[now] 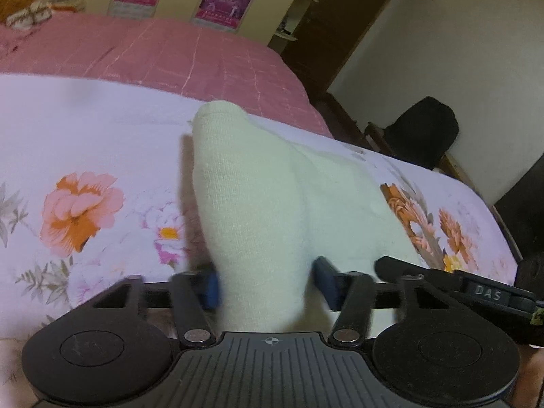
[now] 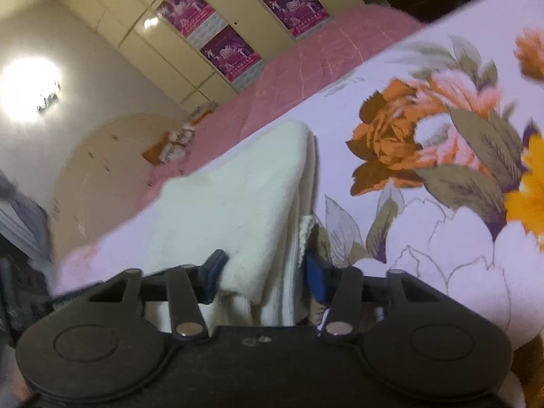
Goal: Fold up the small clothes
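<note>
place: home bedroom | evidence: bed, wardrobe

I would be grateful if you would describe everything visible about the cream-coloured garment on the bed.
The cream garment is a small piece of soft knitted fabric, plain and without print. It looks doubled over, with layered edges showing in the right wrist view. It lies on the floral sheet, one end raised. The left claw has cloth between its blue pads, which appear to press it; the right claw likewise pinches another bunched part. Which kind of garment it is cannot be told.
</note>
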Demonstrator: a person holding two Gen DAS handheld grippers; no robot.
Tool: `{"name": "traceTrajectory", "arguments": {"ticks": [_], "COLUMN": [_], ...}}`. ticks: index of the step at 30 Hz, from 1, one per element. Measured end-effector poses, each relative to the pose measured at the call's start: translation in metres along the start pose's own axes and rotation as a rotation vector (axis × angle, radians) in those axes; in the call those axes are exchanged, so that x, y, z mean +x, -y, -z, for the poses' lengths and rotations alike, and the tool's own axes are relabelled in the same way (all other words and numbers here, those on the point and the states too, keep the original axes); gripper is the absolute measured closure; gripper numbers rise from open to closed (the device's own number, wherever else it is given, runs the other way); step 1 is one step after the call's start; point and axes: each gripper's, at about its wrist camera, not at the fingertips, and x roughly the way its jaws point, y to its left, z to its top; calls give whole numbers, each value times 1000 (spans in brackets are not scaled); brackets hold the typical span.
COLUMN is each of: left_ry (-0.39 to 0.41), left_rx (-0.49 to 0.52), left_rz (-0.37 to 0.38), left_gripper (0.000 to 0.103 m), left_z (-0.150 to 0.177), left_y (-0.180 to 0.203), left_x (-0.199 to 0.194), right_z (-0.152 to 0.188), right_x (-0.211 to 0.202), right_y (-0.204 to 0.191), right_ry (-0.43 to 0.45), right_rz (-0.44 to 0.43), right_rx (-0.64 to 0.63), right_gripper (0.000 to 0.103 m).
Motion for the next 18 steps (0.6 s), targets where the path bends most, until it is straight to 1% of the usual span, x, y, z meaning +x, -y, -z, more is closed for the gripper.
{"name": "traceTrajectory", "arguments": {"ticks": [1, 4, 8, 14, 18], "left_ry": [13, 38, 52, 90, 112], "left_rx": [4, 58, 73, 119, 128], "left_rz": [-4, -43, -36, -39, -59], "left_gripper": [65, 67, 69, 69, 69], "left_z": [1, 0, -4, -7, -3], "left_y": [2, 15, 20, 24, 14], "left_x": [-3, -9, -28, -77, -115], "right_z": [0, 1, 6, 5, 13], "right_x": [1, -3, -14, -34, -43], "right_y": [-5, -23, -45, -76, -110], "right_ry": [3, 23, 55, 89, 102], "right_rz": [21, 84, 136, 132, 125], "right_rx": [-19, -83, -160, -207, -259], "right_gripper": [65, 74, 76, 76, 76]}}
